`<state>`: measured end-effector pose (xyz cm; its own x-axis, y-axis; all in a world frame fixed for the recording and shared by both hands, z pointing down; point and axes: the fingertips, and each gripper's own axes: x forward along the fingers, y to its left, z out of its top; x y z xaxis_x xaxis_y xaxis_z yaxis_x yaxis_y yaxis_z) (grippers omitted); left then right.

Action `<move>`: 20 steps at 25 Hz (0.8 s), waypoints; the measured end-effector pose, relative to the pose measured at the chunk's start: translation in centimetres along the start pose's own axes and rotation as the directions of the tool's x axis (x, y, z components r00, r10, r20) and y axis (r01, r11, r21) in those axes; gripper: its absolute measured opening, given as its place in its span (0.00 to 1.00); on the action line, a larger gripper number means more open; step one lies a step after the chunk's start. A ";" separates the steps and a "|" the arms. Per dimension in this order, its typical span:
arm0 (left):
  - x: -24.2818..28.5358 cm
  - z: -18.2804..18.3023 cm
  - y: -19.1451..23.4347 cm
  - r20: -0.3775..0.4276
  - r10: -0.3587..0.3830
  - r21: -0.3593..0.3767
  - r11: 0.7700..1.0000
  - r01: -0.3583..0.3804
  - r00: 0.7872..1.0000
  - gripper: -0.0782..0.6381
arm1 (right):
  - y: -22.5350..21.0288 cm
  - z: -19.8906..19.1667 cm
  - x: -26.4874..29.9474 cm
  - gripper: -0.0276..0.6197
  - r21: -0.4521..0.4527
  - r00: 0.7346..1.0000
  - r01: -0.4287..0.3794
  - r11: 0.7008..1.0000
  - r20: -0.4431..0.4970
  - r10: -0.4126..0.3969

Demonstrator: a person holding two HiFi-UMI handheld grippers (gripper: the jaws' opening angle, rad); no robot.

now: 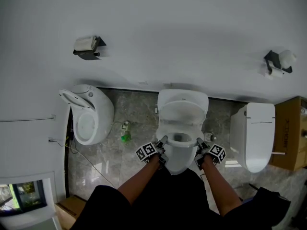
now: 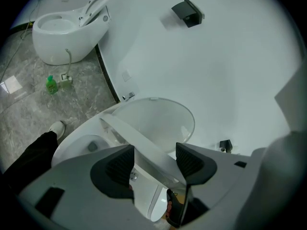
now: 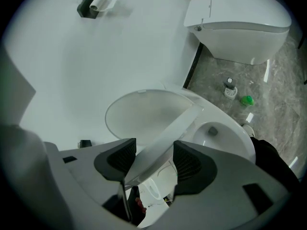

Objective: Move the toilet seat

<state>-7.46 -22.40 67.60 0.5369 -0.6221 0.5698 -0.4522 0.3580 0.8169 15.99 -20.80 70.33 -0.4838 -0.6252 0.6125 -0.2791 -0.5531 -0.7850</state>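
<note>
The white toilet stands in the middle against the wall with its lid up. Its seat is tilted up off the bowl. My left gripper is shut on the seat's left side and my right gripper on its right side. In the left gripper view the seat runs slantwise between the pads, above the bowl and in front of the lid. In the right gripper view the seat likewise fills the gap between the pads, beside the bowl.
A second toilet stands to the left and a third, closed one to the right. A green bottle sits on the marble floor between left and middle. Paper holders hang on the wall. A cardboard box is at far right.
</note>
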 end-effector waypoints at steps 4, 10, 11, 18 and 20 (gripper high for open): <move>0.7 1.0 -0.7 0.029 -0.004 -0.009 1.000 0.005 1.000 0.50 | 0.9 0.9 0.5 0.44 0.003 1.000 -0.011 1.000 0.019 0.010; 1.6 1.9 -1.5 0.047 -0.006 -0.022 1.000 0.007 0.999 0.51 | 1.7 1.8 1.1 0.44 0.011 0.999 -0.010 1.000 0.049 0.010; 1.8 2.1 -1.7 0.051 -0.007 -0.025 1.000 0.008 0.999 0.51 | 1.9 2.1 1.2 0.45 0.011 0.998 -0.010 1.000 0.057 0.010; 3.5 4.1 -3.1 0.077 -0.016 -0.051 0.998 0.020 0.997 0.51 | 3.5 4.0 2.5 0.45 0.041 0.988 0.001 0.999 0.152 -0.007; 3.8 4.5 -3.4 0.085 -0.010 -0.061 0.998 0.015 0.996 0.51 | 3.9 4.3 2.8 0.45 0.048 0.986 0.005 0.999 0.166 -0.013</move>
<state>-7.09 -29.17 66.57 0.4791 -0.6824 0.5520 -0.3997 0.3903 0.8294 17.14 -27.07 69.42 -0.3358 -0.7007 0.6295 -0.2418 -0.5818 -0.7766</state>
